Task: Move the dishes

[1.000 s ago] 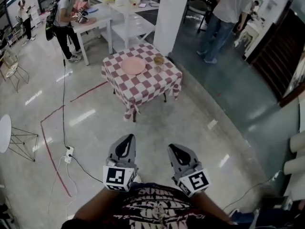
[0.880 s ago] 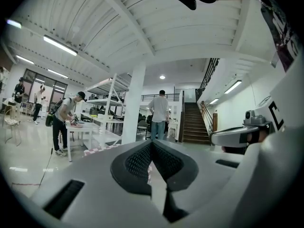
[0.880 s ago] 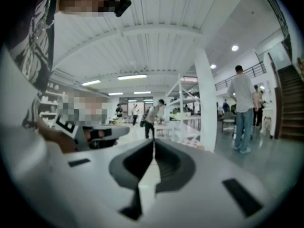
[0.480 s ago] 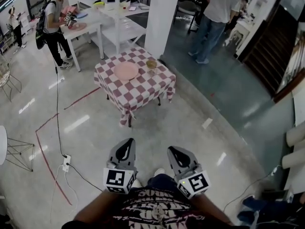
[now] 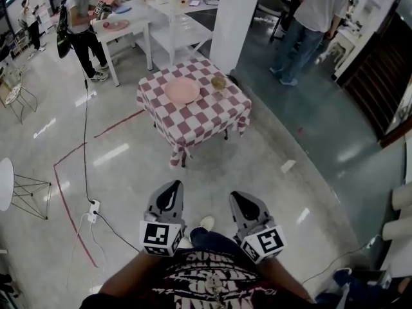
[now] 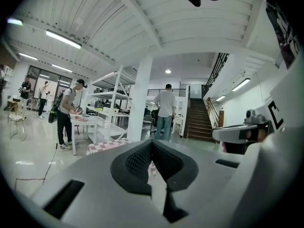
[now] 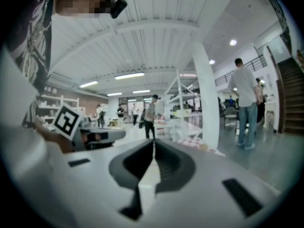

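Observation:
A small table with a red-and-white checked cloth stands a few steps ahead of me. On it lie a pink plate and a small brownish bowl. My left gripper and right gripper are held side by side close to my body, far short of the table. Both are shut with nothing between their jaws. In the left gripper view the left gripper points toward the checked cloth. In the right gripper view the right gripper shows the cloth beyond its jaws.
A white pillar rises just behind the table. White tables and shelving stand at the back, with a person with a backpack beside them. Another person stands at the back right. A power strip and cable and red floor tape lie at left, near a round stool.
The view has shifted as I walk; my shoe now shows between the grippers. Both grippers keep their place and stay shut. The table's dishes have not moved.

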